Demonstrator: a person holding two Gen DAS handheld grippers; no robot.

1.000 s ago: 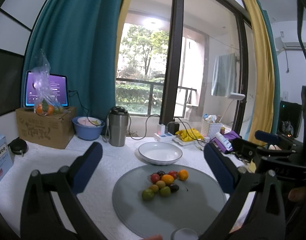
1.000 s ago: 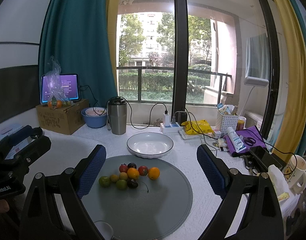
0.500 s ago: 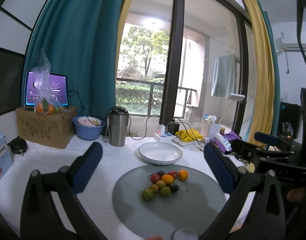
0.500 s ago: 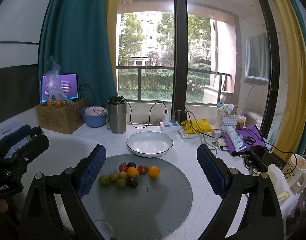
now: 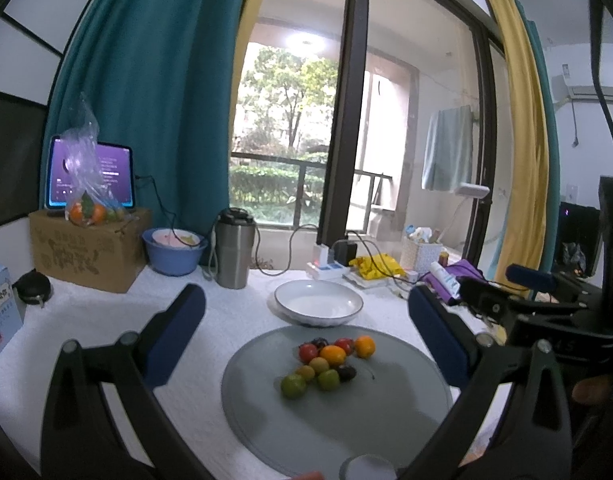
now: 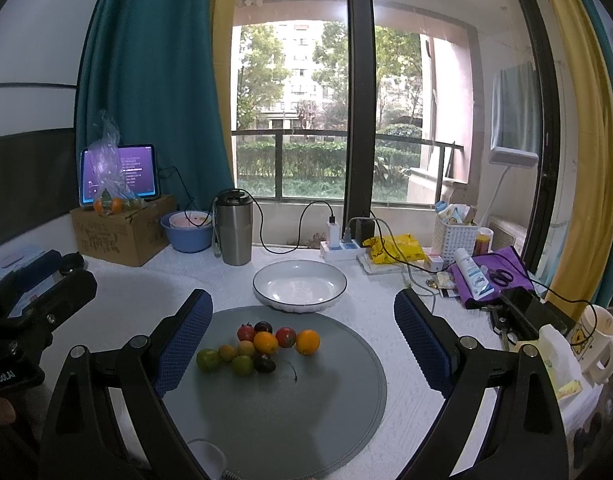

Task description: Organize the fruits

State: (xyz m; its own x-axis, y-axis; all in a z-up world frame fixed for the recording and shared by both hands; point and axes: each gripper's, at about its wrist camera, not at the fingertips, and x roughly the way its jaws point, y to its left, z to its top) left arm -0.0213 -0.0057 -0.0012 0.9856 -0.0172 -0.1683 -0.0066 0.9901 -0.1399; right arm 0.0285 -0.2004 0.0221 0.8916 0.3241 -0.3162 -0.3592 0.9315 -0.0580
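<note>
Several small fruits, red, orange, yellow, green and dark purple, lie in a cluster on a round grey mat. An empty white plate with a dark rim stands just behind the mat. My left gripper is open and empty, held above the near side of the mat. My right gripper is open and empty too, above the mat, and shows at the right edge of the left wrist view.
A steel tumbler, a blue bowl, a cardboard box with a bag of fruit and a tablet stand at the back left. A power strip, white basket, purple pouch and mug crowd the right.
</note>
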